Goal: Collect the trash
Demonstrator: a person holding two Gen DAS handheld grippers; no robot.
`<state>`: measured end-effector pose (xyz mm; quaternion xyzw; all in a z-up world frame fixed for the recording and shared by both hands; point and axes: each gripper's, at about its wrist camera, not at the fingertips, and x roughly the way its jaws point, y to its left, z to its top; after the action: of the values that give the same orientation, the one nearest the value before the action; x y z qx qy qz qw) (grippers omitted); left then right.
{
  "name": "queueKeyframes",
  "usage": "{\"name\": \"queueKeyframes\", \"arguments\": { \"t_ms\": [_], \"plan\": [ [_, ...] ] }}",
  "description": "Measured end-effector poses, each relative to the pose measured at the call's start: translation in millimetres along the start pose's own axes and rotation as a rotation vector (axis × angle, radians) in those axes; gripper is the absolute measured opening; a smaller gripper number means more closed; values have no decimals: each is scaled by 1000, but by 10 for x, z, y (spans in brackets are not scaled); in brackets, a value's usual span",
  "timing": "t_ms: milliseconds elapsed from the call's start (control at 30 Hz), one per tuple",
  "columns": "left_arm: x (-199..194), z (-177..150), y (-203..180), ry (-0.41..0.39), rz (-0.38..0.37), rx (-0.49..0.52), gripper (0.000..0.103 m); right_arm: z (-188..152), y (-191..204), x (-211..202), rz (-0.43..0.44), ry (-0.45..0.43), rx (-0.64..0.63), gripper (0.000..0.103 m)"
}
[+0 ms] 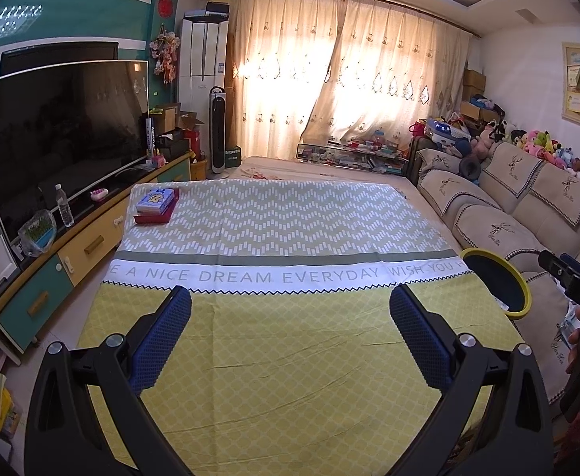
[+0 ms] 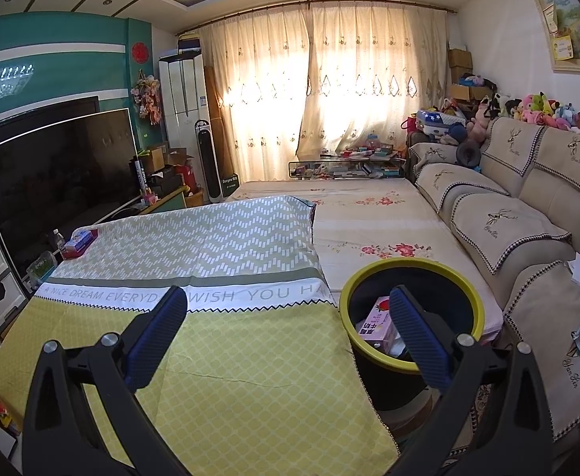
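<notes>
A dark bin with a yellow rim (image 2: 411, 309) stands at the right edge of the cloth-covered table (image 2: 226, 357); a pink and white carton (image 2: 377, 323) lies inside it. The bin also shows in the left wrist view (image 1: 500, 281). My right gripper (image 2: 288, 317) is open and empty, its right finger over the bin's mouth. My left gripper (image 1: 290, 317) is open and empty above the yellow part of the tablecloth (image 1: 290, 357). A blue box on a red tray (image 1: 155, 206) sits at the table's far left corner, also seen in the right wrist view (image 2: 80, 241).
A TV (image 1: 63, 135) on a low cabinet (image 1: 71, 254) with a water bottle (image 1: 64, 206) runs along the left. A beige sofa (image 2: 528, 230) lines the right. A flowered mattress (image 2: 369, 214) lies beyond the table. The right gripper's body (image 1: 575, 281) shows in the left wrist view.
</notes>
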<state>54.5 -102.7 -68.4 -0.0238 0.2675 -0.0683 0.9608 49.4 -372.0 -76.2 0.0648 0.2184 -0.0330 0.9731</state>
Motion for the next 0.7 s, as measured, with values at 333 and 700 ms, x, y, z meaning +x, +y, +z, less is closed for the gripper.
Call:
{"name": "queueKeyframes", "arguments": {
  "t_ms": [333,700],
  "plan": [
    [26,-3,-9,8,7,2,98,-13,3,21,3,5,-2,97],
    [98,15,14,21,27,-8,98,-41,-6,71,6,18,-9,97]
  ]
}}
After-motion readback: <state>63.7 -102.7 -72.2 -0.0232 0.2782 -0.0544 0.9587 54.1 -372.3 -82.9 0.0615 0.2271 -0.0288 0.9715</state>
